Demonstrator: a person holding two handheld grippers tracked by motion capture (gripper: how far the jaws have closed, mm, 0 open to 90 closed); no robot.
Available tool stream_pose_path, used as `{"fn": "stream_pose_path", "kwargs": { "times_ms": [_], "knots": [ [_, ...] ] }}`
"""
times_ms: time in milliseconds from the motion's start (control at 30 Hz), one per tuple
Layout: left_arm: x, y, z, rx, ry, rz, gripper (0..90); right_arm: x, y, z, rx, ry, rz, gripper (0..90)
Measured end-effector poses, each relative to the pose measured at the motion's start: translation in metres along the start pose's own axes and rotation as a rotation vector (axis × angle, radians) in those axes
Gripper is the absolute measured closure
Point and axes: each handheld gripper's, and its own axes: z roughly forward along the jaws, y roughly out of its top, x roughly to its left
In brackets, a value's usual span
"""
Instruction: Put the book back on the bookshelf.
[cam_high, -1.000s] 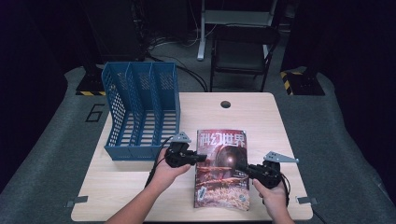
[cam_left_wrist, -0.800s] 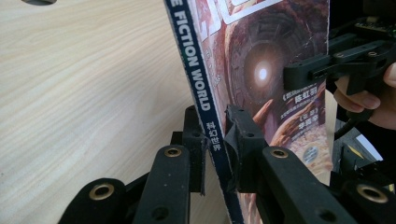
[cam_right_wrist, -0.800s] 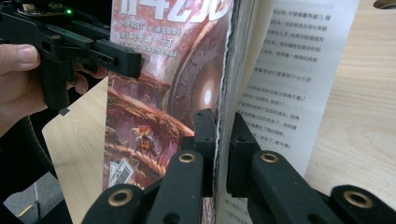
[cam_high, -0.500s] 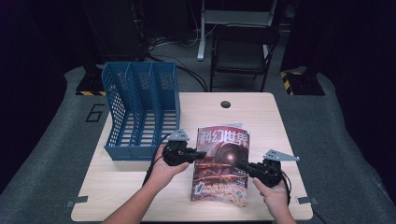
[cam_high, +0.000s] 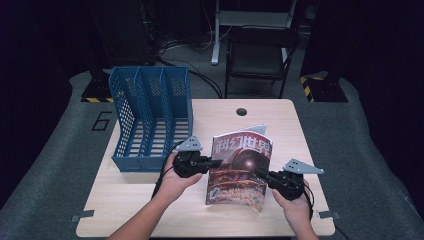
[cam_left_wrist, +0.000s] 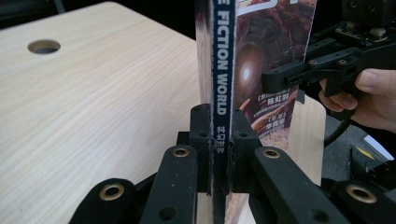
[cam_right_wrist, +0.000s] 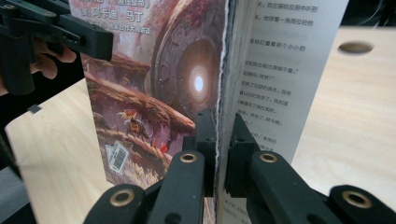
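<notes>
A science-fiction magazine (cam_high: 240, 170) with a reddish cover is held up off the wooden table (cam_high: 125, 205), cover toward me, tilted. My left gripper (cam_high: 216, 162) is shut on its spine edge; in the left gripper view the jaws (cam_left_wrist: 218, 119) have just closed further and now pinch the blue spine (cam_left_wrist: 219, 56). My right gripper (cam_high: 261, 175) is shut on the opposite edge; in the right gripper view its jaws (cam_right_wrist: 223, 126) clamp the cover and pages (cam_right_wrist: 187, 70), with an inner text page loose behind. Each gripper view shows the other gripper (cam_left_wrist: 268, 81) (cam_right_wrist: 105, 42) across the cover.
A blue mesh file holder (cam_high: 150, 115) with three slots stands on the table's back left, close to my left hand. A round cable hole (cam_high: 242, 111) sits at the table's far edge. A dark chair (cam_high: 260, 55) stands beyond the table.
The magazine has risen from lying flat on the table to standing tilted. My left hand lifted its spine side upward. The right hand stayed nearly still.
</notes>
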Motion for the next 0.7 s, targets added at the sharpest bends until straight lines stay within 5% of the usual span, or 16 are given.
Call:
{"fn": "stream_pose_path", "kwargs": {
  "times_ms": [133,400,600,700],
  "knots": [
    [-0.004,-0.004,0.0,-0.018,0.026,0.04,83.6,0.003,0.002,-0.001,-0.022,-0.02,-0.041,86.8],
    [-0.003,-0.014,-0.001,-0.027,0.037,0.037,83.8,0.003,-0.003,0.002,-0.006,-0.008,-0.037,85.5],
    [-0.004,-0.02,-0.004,-0.059,0.045,0.032,83.9,-0.001,-0.007,0.002,0.001,0.007,-0.01,70.0],
    [-0.007,-0.023,-0.005,-0.073,0.048,0.038,84.0,-0.004,-0.013,0.005,0.048,0.045,0.001,64.6]
  ]
}}
